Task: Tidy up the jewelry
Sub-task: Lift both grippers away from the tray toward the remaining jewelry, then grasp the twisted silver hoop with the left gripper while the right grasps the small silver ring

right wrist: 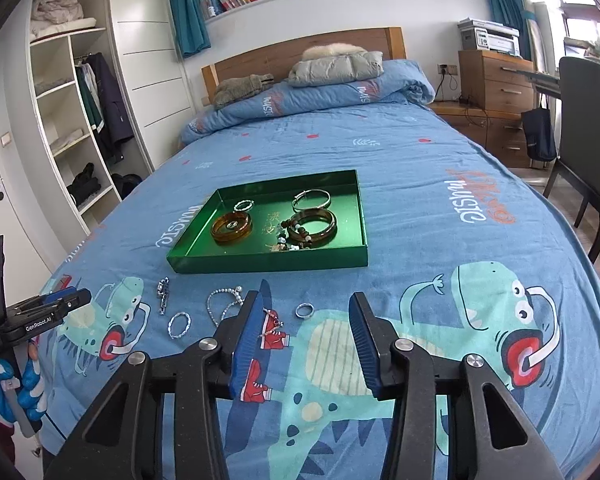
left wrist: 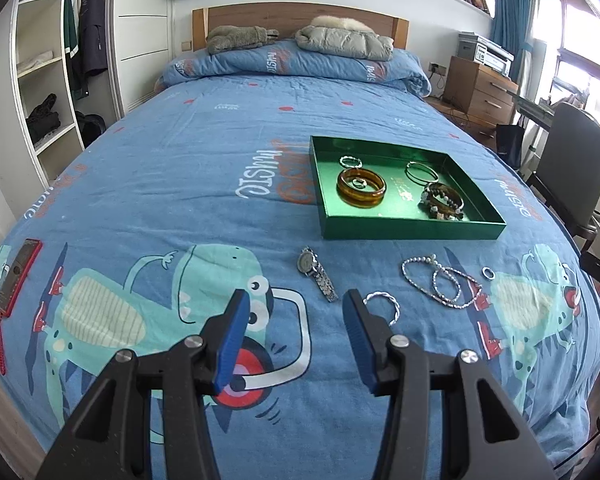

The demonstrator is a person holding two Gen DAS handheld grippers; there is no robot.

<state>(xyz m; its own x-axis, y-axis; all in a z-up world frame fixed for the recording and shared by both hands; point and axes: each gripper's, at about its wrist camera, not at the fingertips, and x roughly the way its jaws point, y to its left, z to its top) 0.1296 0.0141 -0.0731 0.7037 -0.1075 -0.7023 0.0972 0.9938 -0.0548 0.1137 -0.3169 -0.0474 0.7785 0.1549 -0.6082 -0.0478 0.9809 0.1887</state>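
Both the left tongs (left wrist: 296,304) and right tongs (right wrist: 304,308) hover apart and empty above the bed (left wrist: 180,160), where a watch (left wrist: 317,273), twisted bangle (left wrist: 382,307), chains (left wrist: 440,280) and ring (left wrist: 488,273) lie near the green tray (left wrist: 412,229) holding bangles.

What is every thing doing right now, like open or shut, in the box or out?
Left tool: open, empty.
Right tool: open, empty.
Green tray: lidless, holding bangles.
Amber bangle: in the tray.
Watch: out, on the bed.
Twisted silver bangle: out, on the bed.
Small ring: out, on the bed.
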